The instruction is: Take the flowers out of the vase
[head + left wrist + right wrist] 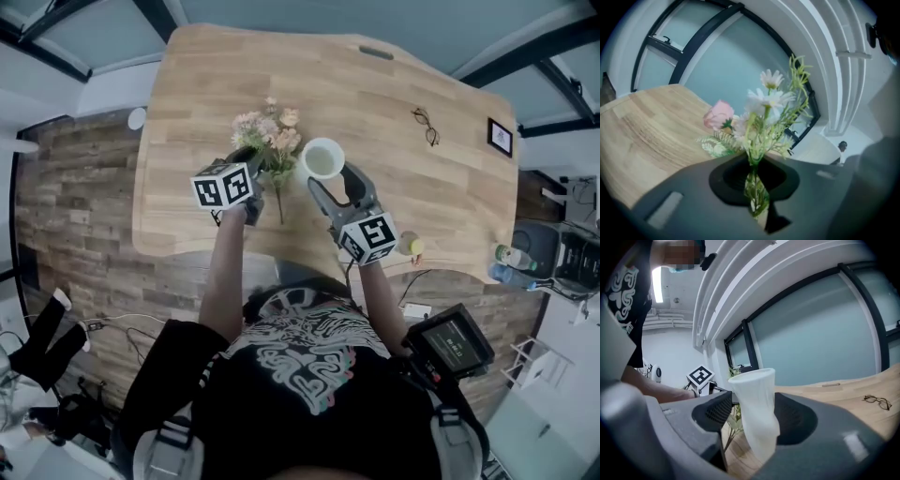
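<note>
A bunch of pink and white flowers (268,131) with green stems lies low over the wooden table (394,131), out of the vase. My left gripper (249,178) is shut on the stems; in the left gripper view the flowers (757,112) stick out past the closed jaws. The white twisted vase (322,159) stands just right of the bunch, empty as far as I see into it. My right gripper (339,183) is shut on the vase (757,413), which sits between its two jaws.
A pair of glasses (427,125) lies on the table to the right, also seen as glasses (877,401) in the right gripper view. A small framed picture (500,137) stands at the far right edge. Bottles (511,264) sit off the table's right corner.
</note>
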